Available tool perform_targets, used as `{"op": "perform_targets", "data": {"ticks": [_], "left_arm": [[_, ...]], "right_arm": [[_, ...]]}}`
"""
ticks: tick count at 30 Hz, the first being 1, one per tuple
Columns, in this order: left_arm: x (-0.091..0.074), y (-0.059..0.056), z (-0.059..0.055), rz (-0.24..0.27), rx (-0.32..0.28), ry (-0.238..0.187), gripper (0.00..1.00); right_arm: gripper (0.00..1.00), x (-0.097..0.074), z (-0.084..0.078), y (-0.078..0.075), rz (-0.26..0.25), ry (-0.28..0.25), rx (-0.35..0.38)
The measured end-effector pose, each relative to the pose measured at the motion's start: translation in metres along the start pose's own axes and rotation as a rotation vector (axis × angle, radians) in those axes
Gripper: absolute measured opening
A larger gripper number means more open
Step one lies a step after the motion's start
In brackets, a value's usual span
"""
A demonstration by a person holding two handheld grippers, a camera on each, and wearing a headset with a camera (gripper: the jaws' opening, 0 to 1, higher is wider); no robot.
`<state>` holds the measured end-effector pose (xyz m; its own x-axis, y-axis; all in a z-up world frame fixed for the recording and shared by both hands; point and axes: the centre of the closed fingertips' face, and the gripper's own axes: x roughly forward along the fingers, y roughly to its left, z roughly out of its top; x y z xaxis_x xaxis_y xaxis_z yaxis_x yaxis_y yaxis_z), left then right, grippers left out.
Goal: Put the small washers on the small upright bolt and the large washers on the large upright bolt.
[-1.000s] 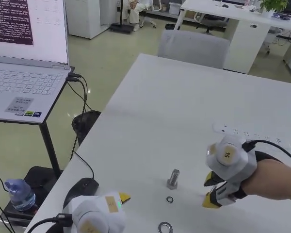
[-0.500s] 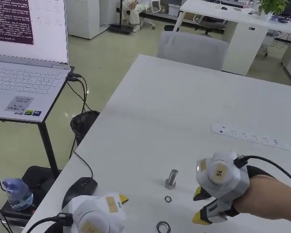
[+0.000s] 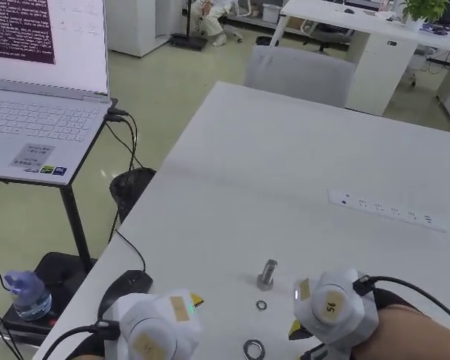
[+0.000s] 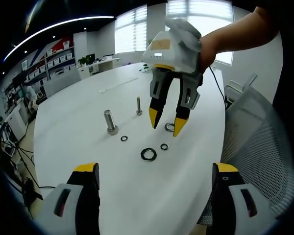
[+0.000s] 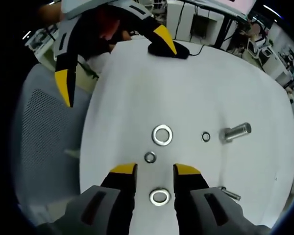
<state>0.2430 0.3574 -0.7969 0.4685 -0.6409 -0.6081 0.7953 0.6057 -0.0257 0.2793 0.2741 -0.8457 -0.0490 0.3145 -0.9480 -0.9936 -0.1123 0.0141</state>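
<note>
White table (image 3: 285,165). Left gripper (image 4: 156,169): jaws wide apart, holding nothing. Right gripper (image 5: 155,170): jaws part-open, straddling one large washer (image 5: 159,196) (flat, not pinched). Large bolt (image 4: 110,122) and small bolt (image 4: 138,105) upright nearby. Another large washer (image 5: 162,134) and two small washers (image 5: 150,157) lie loose.

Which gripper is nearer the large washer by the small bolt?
Right. The right gripper hangs over that large washer, jaws straddling it; the left gripper sits well back, open.
</note>
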Motion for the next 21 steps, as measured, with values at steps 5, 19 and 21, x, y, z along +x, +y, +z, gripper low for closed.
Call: {"op": "perform_targets", "data": {"ticks": [5, 19, 21], "left_arm": [[0.000, -0.003, -0.002, -0.003, 0.002, 0.006, 0.95], [0.001, -0.003, -0.004, -0.003, -0.009, 0.005, 0.94], [0.001, -0.003, -0.003, -0.005, -0.009, 0.004, 0.94]], "right_arm": [[0.30, 0.014, -0.002, 0.006, 0.000, 0.015, -0.025], [0.26, 0.032, -0.005, 0.009, -0.003, 0.030, -0.038], [0.25, 0.032, -0.007, 0.008, -0.006, 0.033, -0.036]]}}
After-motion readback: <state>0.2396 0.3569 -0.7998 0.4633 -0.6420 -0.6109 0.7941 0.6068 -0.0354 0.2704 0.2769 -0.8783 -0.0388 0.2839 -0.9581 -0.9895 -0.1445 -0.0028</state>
